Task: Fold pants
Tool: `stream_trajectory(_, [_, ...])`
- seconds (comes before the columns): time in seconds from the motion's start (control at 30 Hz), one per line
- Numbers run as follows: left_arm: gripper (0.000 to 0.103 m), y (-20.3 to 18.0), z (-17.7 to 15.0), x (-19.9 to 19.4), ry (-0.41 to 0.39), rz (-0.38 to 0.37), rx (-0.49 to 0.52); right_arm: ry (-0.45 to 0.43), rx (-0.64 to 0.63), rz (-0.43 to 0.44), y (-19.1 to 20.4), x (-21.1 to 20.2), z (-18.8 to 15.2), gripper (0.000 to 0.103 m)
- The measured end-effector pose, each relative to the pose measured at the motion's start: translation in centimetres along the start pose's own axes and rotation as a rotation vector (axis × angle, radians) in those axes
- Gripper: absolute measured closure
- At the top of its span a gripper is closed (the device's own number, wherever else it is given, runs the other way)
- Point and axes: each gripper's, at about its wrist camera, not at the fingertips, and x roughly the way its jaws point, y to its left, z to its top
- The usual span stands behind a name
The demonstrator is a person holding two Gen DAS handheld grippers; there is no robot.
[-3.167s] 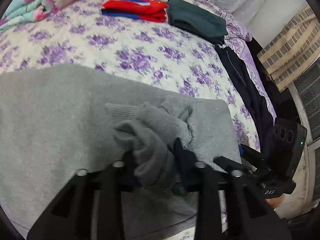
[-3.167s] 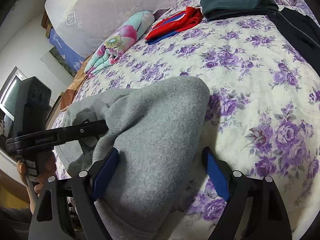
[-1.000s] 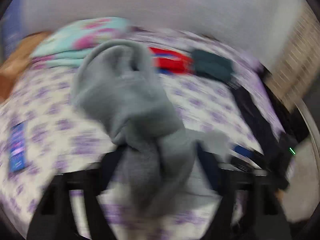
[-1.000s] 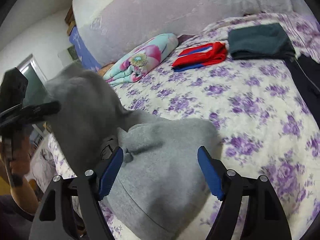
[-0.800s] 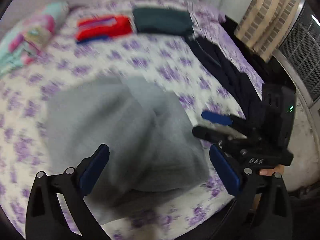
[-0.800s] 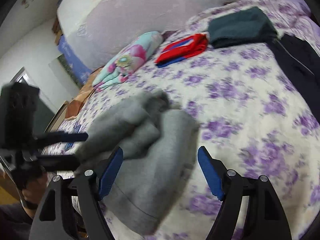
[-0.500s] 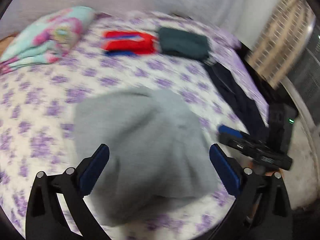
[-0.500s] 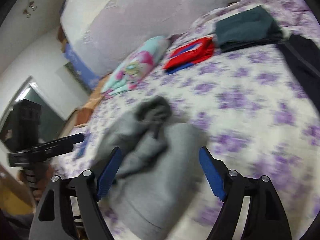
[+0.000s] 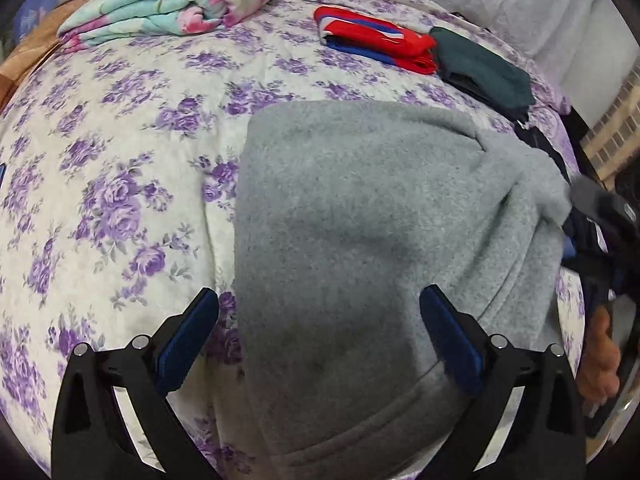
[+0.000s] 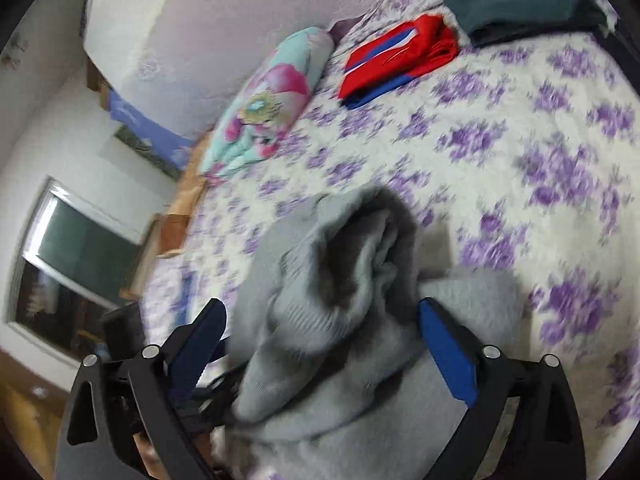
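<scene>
Gray pants (image 9: 360, 240) lie folded on a floral bed (image 9: 120, 168), between the wide-open, empty left claw (image 9: 320, 340) and right claw (image 10: 322, 356). The loosely bunched cuff end (image 10: 352, 264) could slide off and undo the fold. Motion blur hides whether the right pads touch cloth.
</scene>
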Motion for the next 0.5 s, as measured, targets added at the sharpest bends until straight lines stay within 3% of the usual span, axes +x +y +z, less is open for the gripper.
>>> stream_trajectory(0.03, [0.004, -0.2, -0.1, 0.0, -0.006, 0.005, 0.012, 0.003, -0.011, -0.054, 0.3, 0.5, 0.1, 0.038])
stream_trajectory(0.07, [0.004, -0.4, -0.2, -0.2, -0.017, 0.015, 0.029, 0.001, -0.026, -0.087, 0.5, 0.8, 0.1, 0.041])
stream_trajectory(0.1, [0.004, -0.4, -0.4, -0.4, -0.023, 0.020, 0.036, -0.009, -0.053, -0.105, 1.0, 0.9, -0.1, 0.051])
stream_trajectory(0.2, [0.005, 0.0, -0.4, -0.6, -0.005, -0.020, 0.024, -0.027, -0.100, -0.127, 2.0, 0.1, -0.6, 0.067])
stream_trajectory(0.23, [0.005, 0.3, -0.4, -0.9, 0.000, -0.030, 0.020, -0.036, -0.100, -0.102, 2.2, -0.5, -0.7, 0.083])
stream_trajectory(0.3, [0.006, 0.9, -0.1, -2.2, -0.013, -0.047, 0.016, -0.057, -0.090, -0.004, 3.2, -2.5, -0.9, 0.084])
stream_trajectory(0.4, [0.006, 0.9, 0.3, -5.1, -0.099, -0.068, 0.022, -0.094, -0.134, 0.098, 5.2, -5.5, -1.7, 0.086])
stream_trajectory(0.5, [0.005, 0.3, 0.3, -7.0, -0.143, -0.092, 0.057, -0.113, -0.133, 0.151, 5.3, -7.9, -3.1, 0.086])
